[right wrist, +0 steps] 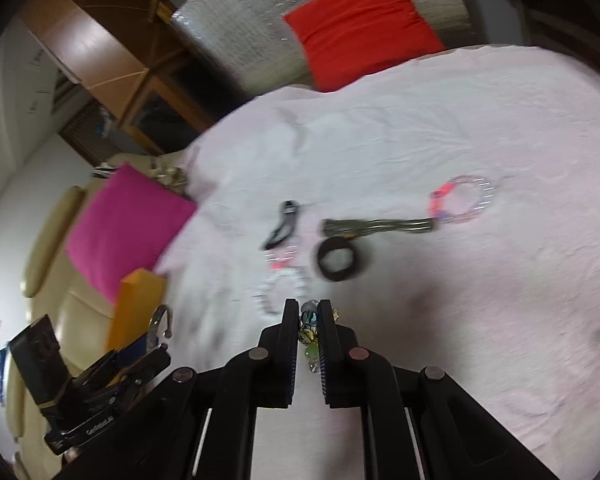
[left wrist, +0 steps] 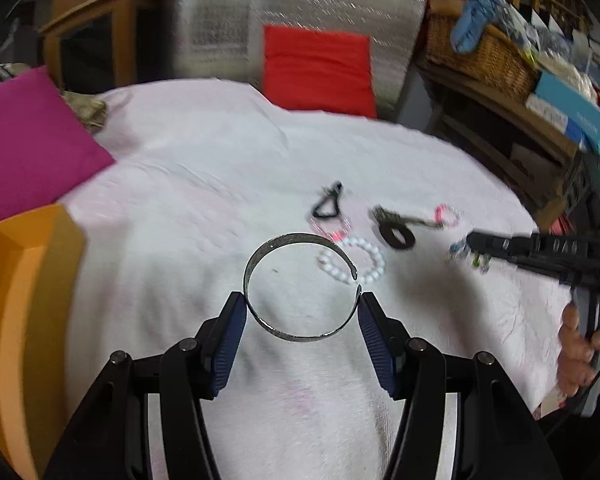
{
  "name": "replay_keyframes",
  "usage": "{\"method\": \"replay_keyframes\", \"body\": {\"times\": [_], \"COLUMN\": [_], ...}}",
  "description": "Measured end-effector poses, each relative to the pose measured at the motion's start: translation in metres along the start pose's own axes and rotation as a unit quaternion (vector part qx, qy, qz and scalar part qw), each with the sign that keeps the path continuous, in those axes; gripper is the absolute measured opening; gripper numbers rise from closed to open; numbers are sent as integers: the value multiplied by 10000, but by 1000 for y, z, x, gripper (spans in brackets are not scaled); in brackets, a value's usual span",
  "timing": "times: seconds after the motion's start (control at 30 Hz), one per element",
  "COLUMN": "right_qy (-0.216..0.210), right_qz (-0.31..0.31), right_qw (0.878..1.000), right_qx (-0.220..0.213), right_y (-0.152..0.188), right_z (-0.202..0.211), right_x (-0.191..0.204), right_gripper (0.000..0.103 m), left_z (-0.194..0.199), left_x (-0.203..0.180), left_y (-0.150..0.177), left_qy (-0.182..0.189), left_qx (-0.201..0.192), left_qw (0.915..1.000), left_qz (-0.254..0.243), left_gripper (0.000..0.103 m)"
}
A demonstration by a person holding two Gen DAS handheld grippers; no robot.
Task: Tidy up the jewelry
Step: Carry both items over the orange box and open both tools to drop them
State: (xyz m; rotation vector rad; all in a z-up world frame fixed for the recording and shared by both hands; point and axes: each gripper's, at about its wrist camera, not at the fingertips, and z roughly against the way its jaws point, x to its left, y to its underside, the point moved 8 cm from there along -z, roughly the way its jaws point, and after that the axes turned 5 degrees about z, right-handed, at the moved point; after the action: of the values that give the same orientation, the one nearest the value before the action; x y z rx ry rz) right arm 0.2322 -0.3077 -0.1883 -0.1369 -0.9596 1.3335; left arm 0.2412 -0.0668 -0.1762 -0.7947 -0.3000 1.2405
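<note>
Open silver cuff bracelet (left wrist: 300, 288), engraved

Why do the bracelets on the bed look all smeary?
Left wrist view: the white bead bracelet and room edges are motion-blurred, while the metal bangle between the gripper pads stays sharp. Right wrist view: the pink bracelet streaks, and the fisheye lens bends the bed round.
</note>
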Motion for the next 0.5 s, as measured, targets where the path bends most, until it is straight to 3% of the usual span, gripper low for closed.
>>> {"method": "replay_keyframes", "body": {"times": [0.13,0.27,0.5], "right_qy": [-414,-980,-1753], "right_qz": [228,603,1419], "right_qw": [9989,9931,9713], "right_qx": [56,220,751], "right_y": [3,11,47], "right_z": [-11,-33,-83], "right_x": [52,132,293], "right_gripper": [11,11,11], "left_z": [41,97,171], "left_x": [30,75,182], "left_y": [-6,-1,44], "left_qy": [-337,-700,-1778], "left_qx": [-195,-389,-391], "left_qw": [9990,9953,9771], "left_qz": [238,550,1104], "left_gripper": [59,59,59]}}
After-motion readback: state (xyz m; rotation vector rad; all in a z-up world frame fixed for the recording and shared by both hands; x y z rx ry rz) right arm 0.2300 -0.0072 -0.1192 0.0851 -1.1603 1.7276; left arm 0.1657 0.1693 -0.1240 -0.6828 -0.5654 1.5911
